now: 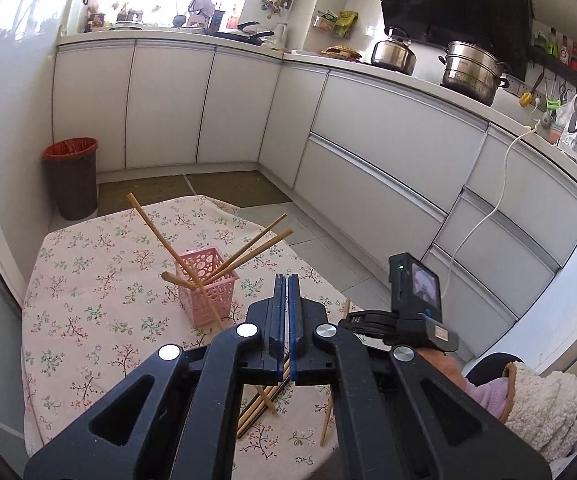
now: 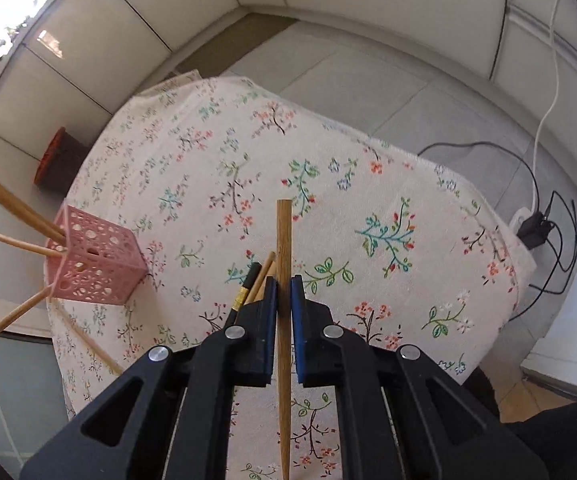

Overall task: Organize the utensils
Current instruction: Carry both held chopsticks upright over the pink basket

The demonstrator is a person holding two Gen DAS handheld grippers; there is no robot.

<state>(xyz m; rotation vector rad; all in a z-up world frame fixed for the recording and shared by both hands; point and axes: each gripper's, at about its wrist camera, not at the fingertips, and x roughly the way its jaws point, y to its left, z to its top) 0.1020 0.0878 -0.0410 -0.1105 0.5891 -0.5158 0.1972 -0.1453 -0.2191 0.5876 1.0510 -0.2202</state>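
A pink perforated holder [image 1: 207, 289] stands on the floral tablecloth [image 1: 88, 292] with several wooden chopsticks [image 1: 248, 249] leaning out of it. It also shows in the right wrist view [image 2: 96, 266] at the left. My left gripper [image 1: 287, 280] is shut and empty, right of the holder and above loose chopsticks [image 1: 262, 400] lying on the cloth. My right gripper [image 2: 284, 280] is shut on one wooden chopstick [image 2: 284, 240], which runs lengthwise between the pads above the cloth. More loose chopsticks [image 2: 254, 280], one dark, lie just left of its fingers. The right gripper [image 1: 372, 318] also shows in the left wrist view.
The small table [image 2: 368, 168] stands in a kitchen with white cabinets [image 1: 368, 132] around it. A dark bin with a red liner [image 1: 71, 178] stands on the floor beyond the table. Cables and a power strip [image 2: 534, 224] lie on the floor at the right.
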